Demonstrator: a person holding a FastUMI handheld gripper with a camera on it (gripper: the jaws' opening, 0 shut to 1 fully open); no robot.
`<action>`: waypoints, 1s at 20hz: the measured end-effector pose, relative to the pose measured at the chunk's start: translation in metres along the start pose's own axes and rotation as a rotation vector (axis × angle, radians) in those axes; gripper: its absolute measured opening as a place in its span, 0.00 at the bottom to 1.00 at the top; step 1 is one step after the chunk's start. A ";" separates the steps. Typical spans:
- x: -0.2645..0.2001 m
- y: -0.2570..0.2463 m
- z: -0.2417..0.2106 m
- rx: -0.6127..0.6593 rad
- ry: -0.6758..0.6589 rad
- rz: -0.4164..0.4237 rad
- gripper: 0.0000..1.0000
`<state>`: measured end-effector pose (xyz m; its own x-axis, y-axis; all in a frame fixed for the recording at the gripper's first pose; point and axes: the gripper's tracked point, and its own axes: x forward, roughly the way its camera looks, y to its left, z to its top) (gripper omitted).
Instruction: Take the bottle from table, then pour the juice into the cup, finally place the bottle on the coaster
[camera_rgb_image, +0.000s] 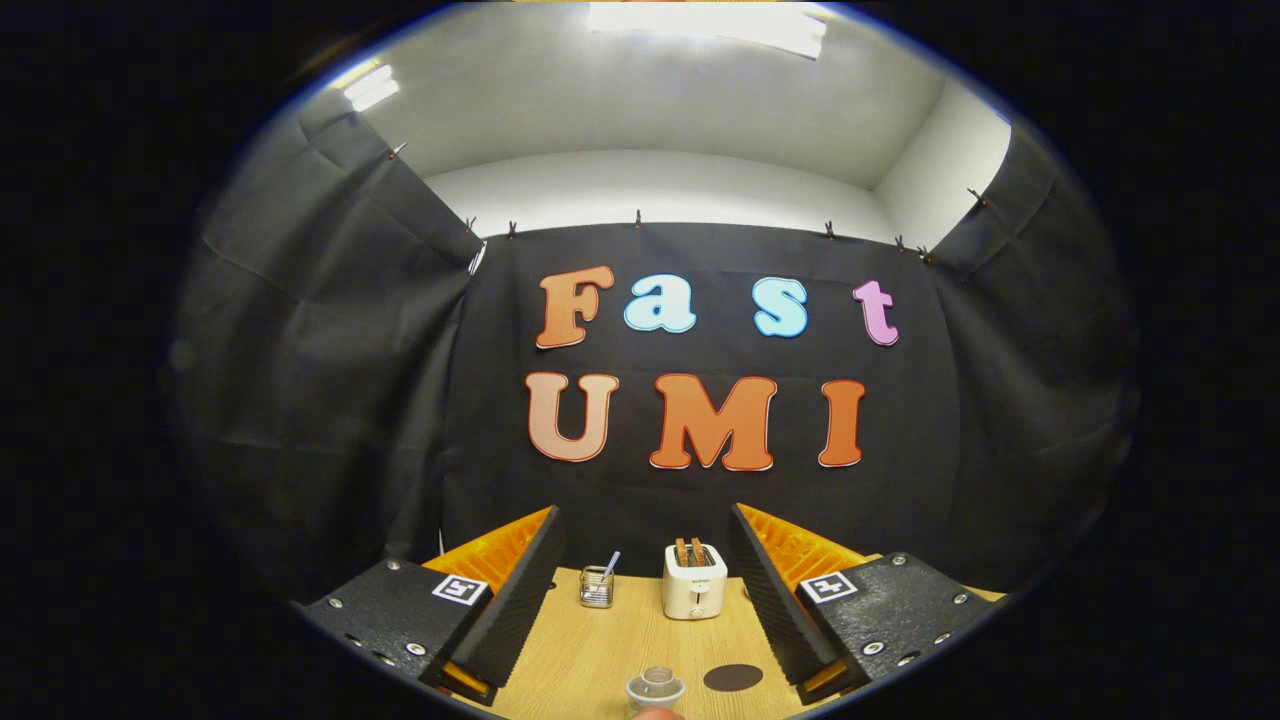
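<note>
My gripper (645, 580) is open, its two fingers spread wide above the wooden table (600, 650), with nothing between them. Low between the fingers, close to me, stands a clear plastic cup (655, 690); only its rim and upper part show. Just right of the cup, a dark round coaster (733, 677) lies flat on the table, near the inner side of the right finger (775, 590). A small orange-pink edge shows just below the cup, too little of it to tell what it is.
A white toaster (695, 581) with two slices in it stands at the back of the table, beyond the fingers. Left of it is a small glass holder (596, 585) with a stick in it. Black cloth walls close the booth behind and on both sides.
</note>
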<state>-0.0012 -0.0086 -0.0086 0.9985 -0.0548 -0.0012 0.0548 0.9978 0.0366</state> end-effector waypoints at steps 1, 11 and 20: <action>0.000 -0.001 -0.002 -0.008 0.006 -0.003 0.98; 0.004 -0.006 -0.064 -0.022 0.045 -0.086 0.97; -0.009 -0.010 -0.168 0.171 0.084 -0.078 0.97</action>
<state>-0.0109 -0.0120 -0.1765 0.9882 -0.1215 -0.0934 0.1383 0.9696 0.2019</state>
